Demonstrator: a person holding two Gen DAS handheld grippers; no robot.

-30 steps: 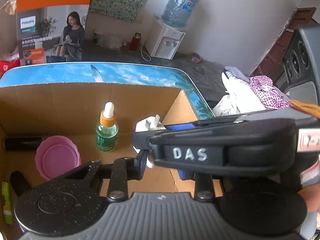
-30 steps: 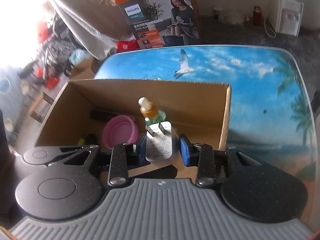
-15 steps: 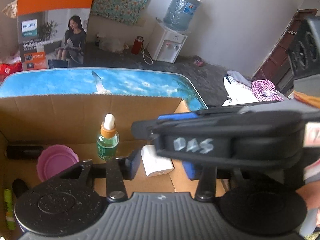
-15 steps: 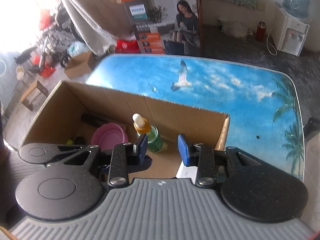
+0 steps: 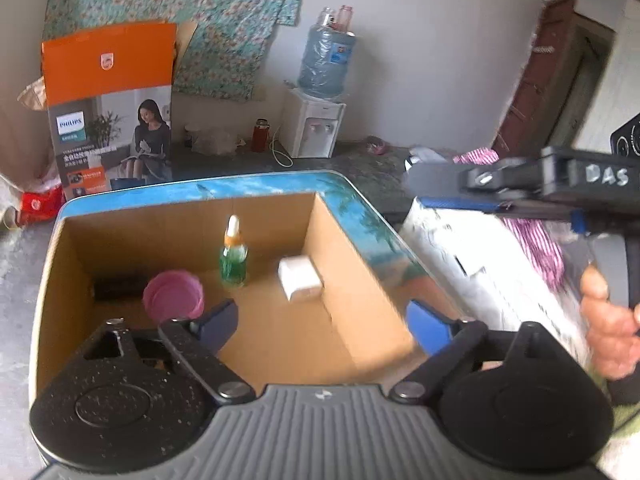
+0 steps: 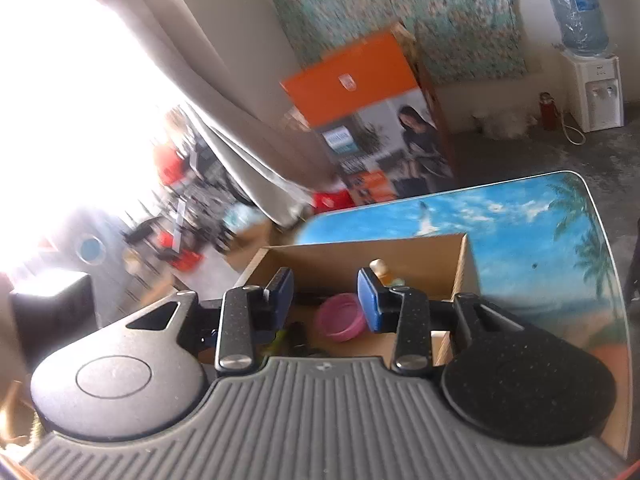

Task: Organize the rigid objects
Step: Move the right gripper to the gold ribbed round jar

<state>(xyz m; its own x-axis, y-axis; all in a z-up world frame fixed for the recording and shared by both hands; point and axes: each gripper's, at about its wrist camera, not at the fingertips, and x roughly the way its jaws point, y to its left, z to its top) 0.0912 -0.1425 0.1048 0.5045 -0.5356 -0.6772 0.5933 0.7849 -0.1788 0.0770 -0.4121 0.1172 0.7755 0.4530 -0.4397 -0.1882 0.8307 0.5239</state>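
Four items inside cardboard box

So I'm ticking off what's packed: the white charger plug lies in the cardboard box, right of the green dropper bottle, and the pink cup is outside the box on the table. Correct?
Not quite. The pink cup is inside the cardboard box too, left of the green dropper bottle, as the left wrist view shows. The white charger plug does lie in the box, right of the bottle.
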